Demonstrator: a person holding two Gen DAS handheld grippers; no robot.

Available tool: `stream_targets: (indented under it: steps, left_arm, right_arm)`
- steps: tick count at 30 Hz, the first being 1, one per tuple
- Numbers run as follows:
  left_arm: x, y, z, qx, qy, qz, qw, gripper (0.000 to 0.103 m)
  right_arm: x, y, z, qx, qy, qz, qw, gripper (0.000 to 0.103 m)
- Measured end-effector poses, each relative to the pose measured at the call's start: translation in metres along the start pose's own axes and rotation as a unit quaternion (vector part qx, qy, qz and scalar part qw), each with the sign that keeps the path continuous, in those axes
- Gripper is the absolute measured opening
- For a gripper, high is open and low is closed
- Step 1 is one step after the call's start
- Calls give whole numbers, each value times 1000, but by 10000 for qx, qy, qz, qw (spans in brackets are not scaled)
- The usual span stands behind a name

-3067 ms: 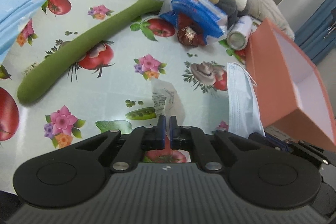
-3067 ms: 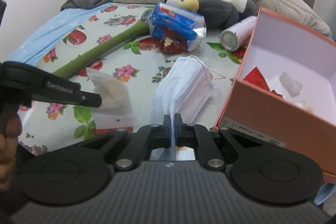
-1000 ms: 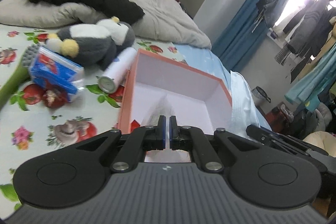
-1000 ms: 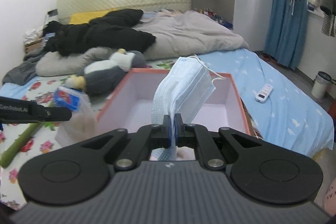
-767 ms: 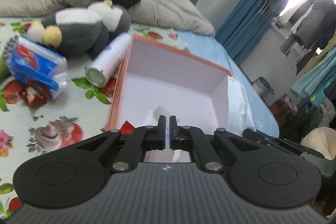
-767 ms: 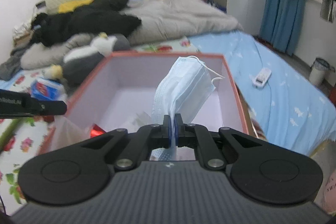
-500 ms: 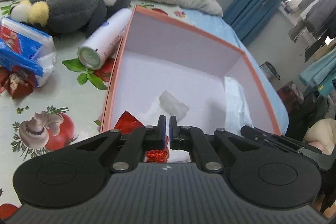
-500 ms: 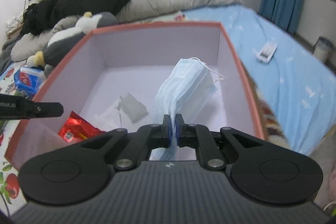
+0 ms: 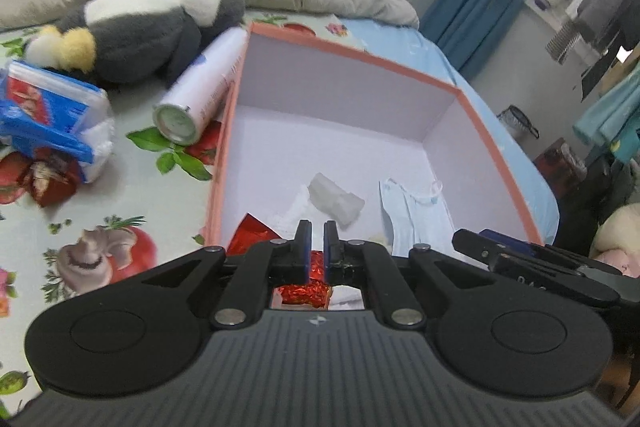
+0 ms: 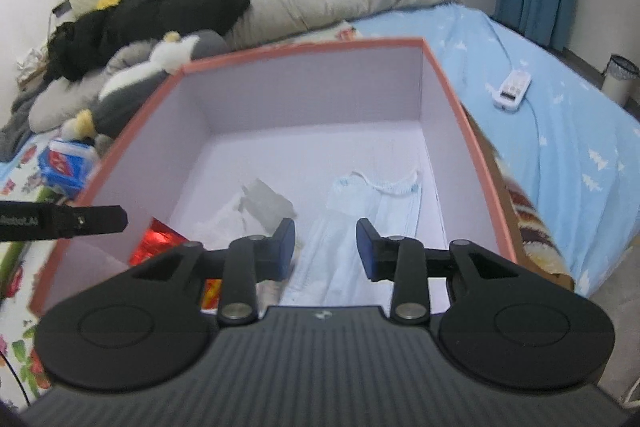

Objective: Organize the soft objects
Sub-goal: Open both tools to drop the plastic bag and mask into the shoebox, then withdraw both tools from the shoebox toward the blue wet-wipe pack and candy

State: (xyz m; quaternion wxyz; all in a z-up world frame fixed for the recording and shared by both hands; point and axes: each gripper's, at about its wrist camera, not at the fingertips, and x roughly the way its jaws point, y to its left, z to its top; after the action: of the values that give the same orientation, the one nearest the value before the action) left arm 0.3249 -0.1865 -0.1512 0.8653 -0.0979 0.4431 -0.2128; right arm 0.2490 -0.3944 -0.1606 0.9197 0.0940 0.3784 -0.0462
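Observation:
The salmon-pink box (image 9: 352, 55) (image 10: 304, 55) lies open on the bed, and both grippers hang over its near end. My right gripper (image 10: 326, 239) is opening, and its pads no longer touch anything. The pale blue face mask (image 10: 372, 203) (image 9: 404, 211) lies flat on the box floor below and beyond them. My left gripper (image 9: 316, 243) is shut, with whitish clear plastic film showing just under its fingers. In the right wrist view one of its fingers (image 10: 80, 221) reaches in from the left. A red foil wrapper (image 9: 248, 239) (image 10: 156, 243) and a white crumpled wad (image 9: 336, 199) (image 10: 266, 205) also lie inside.
Left of the box lie a white spray can (image 9: 200, 95), a grey and white plush penguin (image 9: 152, 19) and a blue tissue pack (image 9: 48, 119). A white remote (image 10: 512, 89) rests on the blue sheet to the right. Dark clothes and a grey quilt fill the back.
Both grippers came down into the box. The right jaws opened and the mask dropped from them onto the box floor. The left jaws stayed shut.

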Motion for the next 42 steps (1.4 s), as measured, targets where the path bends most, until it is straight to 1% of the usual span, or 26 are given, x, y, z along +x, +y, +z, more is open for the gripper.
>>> stream_targets:
  steps: [4,10,16,20,27,33,36,37,38,39,40,41,42]
  left_arm:
    - [-34,-1,-2,-34,-223,-37,9997,5]
    - [-94,-1,-9,-19,-605,-28,9982,5]
    - [-155,4,-23,-75,-974,-3,9952,5]
    - [-188,7,-35,-79,-1160,53,9932,5]
    - [-238,23,-60,-241,-1374,215,9900,5]
    - [-270,34,-89,-367,-1495,406,9872,5]
    - [-283,39,-104,-415,-1512,523,9862,6]
    - [-287,41,-110,-433,-1524,563,9858,8]
    - [-291,43,-115,-455,-1534,586,9854,14]
    - [-295,46,-122,-478,-1539,616,9850,18]
    - [-298,49,-128,-500,-1543,653,9846,24]
    - [-300,52,-132,-527,-1540,700,9842,27]
    - [-302,56,-138,-562,-1533,756,9837,27]
  right_arm:
    - [-26,13,4,-82,-232,81,9997,37]
    - [-69,40,8,-198,-588,293,9976,37]
    - [-107,66,6,-366,-845,513,9944,37]
    - [-131,78,2,-383,-991,597,9925,37]
    - [-164,98,-5,-640,-1155,773,9882,37]
    - [-185,122,-19,-895,-1164,1007,9840,37]
    - [-193,136,-28,-1019,-1127,1195,9811,37]
    - [-194,140,-31,-1058,-1098,1284,9799,37]
    - [-195,144,-34,-1090,-1059,1345,9792,37]
    - [-195,149,-38,-1131,-1010,1410,9783,37]
    - [-194,152,-40,-1170,-980,1445,9777,37]
    - [-192,156,-42,-1214,-941,1461,9773,37]
    - [-189,160,-44,-1243,-892,1466,9773,37]
